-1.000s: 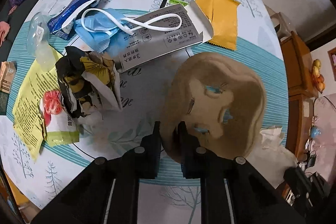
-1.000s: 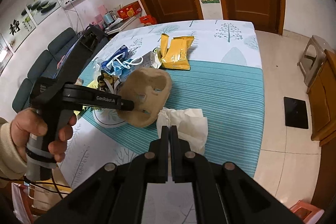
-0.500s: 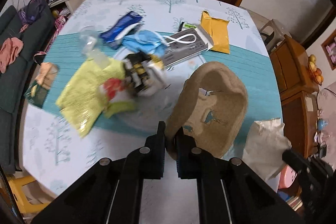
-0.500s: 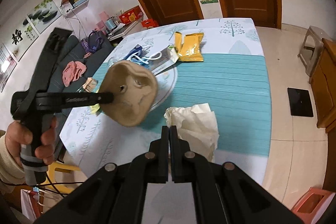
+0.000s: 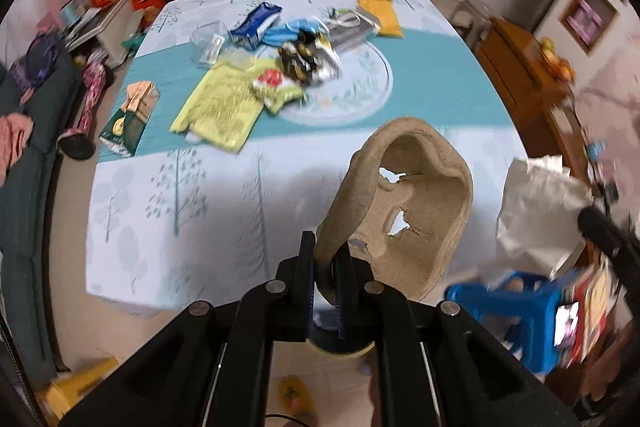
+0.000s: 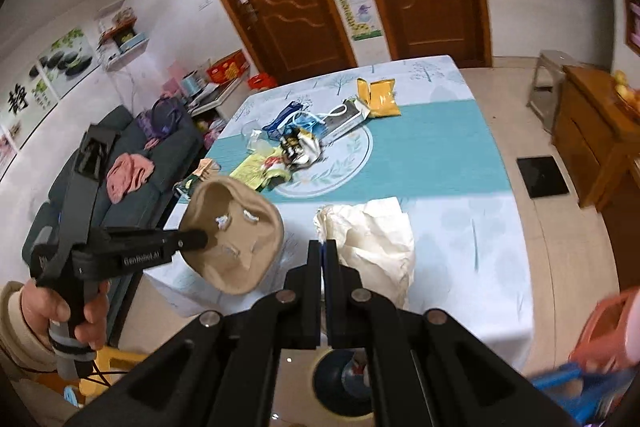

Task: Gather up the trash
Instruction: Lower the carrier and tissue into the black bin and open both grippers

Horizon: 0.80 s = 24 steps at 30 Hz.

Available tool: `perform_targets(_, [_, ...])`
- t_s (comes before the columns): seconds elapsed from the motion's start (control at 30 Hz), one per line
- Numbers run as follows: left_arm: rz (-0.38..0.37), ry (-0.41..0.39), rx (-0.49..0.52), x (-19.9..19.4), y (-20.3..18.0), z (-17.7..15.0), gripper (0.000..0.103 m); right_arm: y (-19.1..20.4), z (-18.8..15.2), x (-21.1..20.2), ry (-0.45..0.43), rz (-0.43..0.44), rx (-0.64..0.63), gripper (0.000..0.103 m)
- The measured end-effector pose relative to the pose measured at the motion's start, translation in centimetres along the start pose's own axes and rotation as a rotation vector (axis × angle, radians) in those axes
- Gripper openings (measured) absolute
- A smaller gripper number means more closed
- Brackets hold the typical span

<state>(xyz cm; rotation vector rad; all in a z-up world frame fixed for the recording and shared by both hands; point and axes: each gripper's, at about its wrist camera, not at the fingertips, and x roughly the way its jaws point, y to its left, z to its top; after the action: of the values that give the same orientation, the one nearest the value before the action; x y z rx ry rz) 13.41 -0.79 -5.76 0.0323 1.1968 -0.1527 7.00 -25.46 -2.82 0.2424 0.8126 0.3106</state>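
Your left gripper (image 5: 325, 269) is clamped on the lower rim of a brown moulded-pulp tray (image 5: 416, 203), which stands tilted up ahead of its fingers with 2 torn holes showing through its hollow. From the right wrist view, that same left gripper (image 6: 200, 238) sits to the left, held in your left hand (image 6: 68, 311), with the pulp tray (image 6: 236, 235) hanging off its tip, lifted clear of the table (image 6: 460, 227). Your right gripper (image 6: 323, 251) has its jaws pressed together on the edge of a crumpled white paper (image 6: 372, 239), which spreads out just ahead and to the right of its fingers; in the left wrist view this paper (image 5: 536, 203) appears far to the right of the tray. Below both grippers, close under their fingers, a round dark bin opening (image 6: 344, 381) sits on the floor. Well ahead of both grippers, the rest of the litter lies on the table: a yellow-green wrapper (image 5: 220, 107), a crumpled black-and-yellow packet (image 5: 308, 61), a blue face mask (image 5: 288, 33), a blue pouch (image 5: 254, 25), a grey box (image 5: 352, 31), an orange-yellow packet (image 5: 380, 13) and a small carton (image 5: 132, 115) at the left edge.
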Motion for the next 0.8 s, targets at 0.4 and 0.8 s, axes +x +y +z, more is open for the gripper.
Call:
perform_targets(0.4, [-0.005,0.115,0.235,1.3,0.6,-12.1,0.006,6.0,-11.6,-2.6,0.023,-0.125,0.143,0.0])
perform_targets(0.8, [0.055,0.211,0.248,13.4,-2.5,-18.5,0.006,3.7,-21.1,4.9,0.149,-0.166,0.13,0.0])
